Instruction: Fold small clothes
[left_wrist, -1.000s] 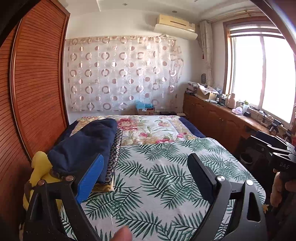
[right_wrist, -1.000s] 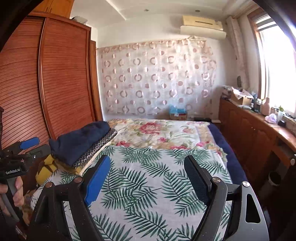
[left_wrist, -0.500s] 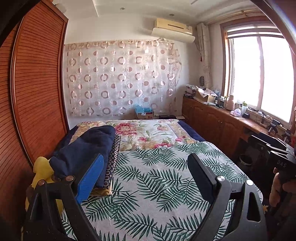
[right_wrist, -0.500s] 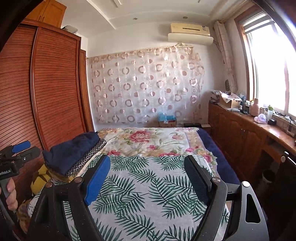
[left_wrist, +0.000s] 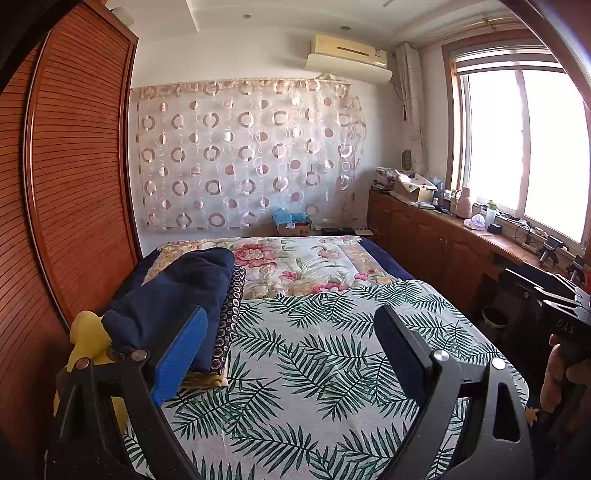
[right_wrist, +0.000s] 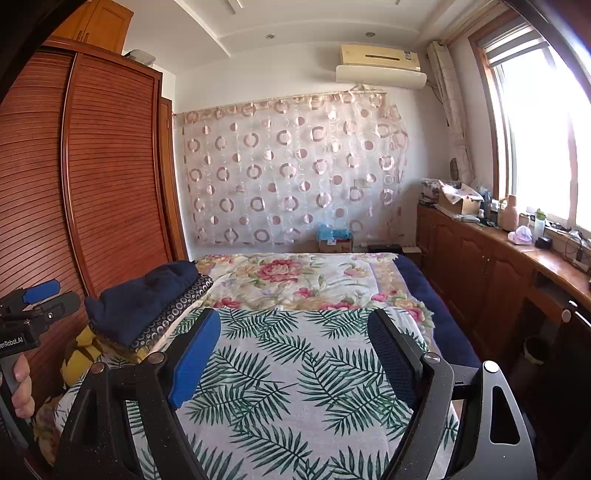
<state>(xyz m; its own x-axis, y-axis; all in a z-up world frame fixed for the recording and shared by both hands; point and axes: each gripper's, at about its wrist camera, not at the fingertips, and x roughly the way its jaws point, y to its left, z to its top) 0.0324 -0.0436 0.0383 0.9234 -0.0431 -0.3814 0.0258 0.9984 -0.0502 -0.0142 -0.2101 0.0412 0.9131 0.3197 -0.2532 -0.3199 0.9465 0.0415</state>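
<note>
A stack of folded clothes (left_wrist: 177, 295) lies at the left edge of the bed, a navy garment (right_wrist: 140, 299) on top, a dark ring-patterned one (right_wrist: 173, 317) under it and yellow cloth (left_wrist: 86, 336) at the bottom. My left gripper (left_wrist: 291, 332) hangs open above the palm-leaf sheet (left_wrist: 314, 362), nothing between its fingers, the stack just beyond its left finger. My right gripper (right_wrist: 291, 336) is open too, over the same sheet (right_wrist: 280, 376), right of the stack. The left gripper (right_wrist: 33, 299) also shows at the far left of the right wrist view, held by a hand.
A wooden slatted wardrobe (left_wrist: 70, 184) runs along the bed's left side. A floral quilt (left_wrist: 295, 262) covers the far half of the bed. Wooden cabinets (right_wrist: 491, 273) with clutter stand under the window on the right, a small bin (left_wrist: 495, 319) beside them.
Both views have tilted upward a little, showing more ceiling and less of the sheet. The stack and the open jaws look the same.
</note>
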